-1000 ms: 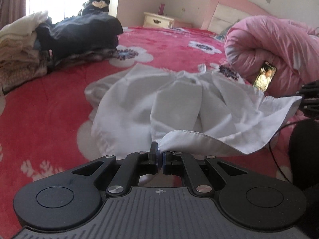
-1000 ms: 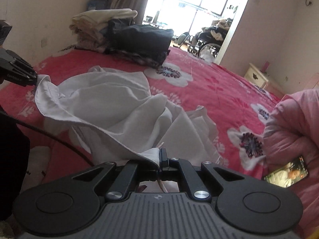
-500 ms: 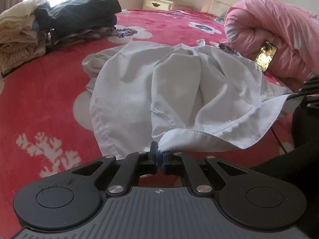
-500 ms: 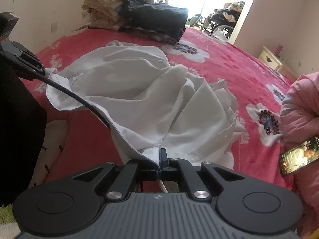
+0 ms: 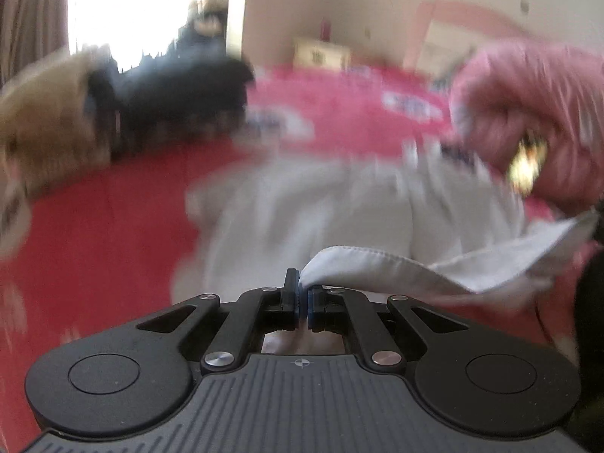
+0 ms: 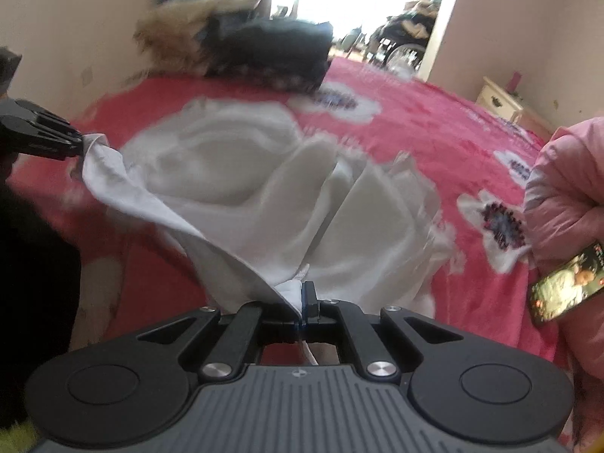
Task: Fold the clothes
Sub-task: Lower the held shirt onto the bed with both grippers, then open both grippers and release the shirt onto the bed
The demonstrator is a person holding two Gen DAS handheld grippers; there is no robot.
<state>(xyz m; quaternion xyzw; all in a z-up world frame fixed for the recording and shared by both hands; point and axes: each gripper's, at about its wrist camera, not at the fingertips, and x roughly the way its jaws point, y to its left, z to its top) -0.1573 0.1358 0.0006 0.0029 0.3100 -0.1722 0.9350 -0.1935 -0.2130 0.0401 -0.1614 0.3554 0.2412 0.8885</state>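
A white shirt (image 5: pixel 339 211) (image 6: pixel 245 173) lies crumpled on the red flowered bedspread (image 5: pixel 98 226) (image 6: pixel 422 128). My left gripper (image 5: pixel 301 288) is shut on one corner of its hem, which curls off to the right. My right gripper (image 6: pixel 301 296) is shut on the other hem corner. In the right wrist view the left gripper (image 6: pixel 77 143) shows at the far left, pinching the cloth. The hem stretches between the two grippers, lifted off the bed. Both views are blurred by motion.
A stack of folded clothes, beige and dark (image 5: pixel 113 113) (image 6: pixel 264 49), sits at the far side of the bed. A rolled pink duvet (image 5: pixel 528 113) (image 6: pixel 566 204) lies on the right with a lit phone (image 6: pixel 562 287) against it. A nightstand (image 6: pixel 498 98) stands beyond.
Both grippers keep their hold on the hem and have swung upward fast; the views now blur and the horizon sits lower. The shirt's near edge has lifted with them.
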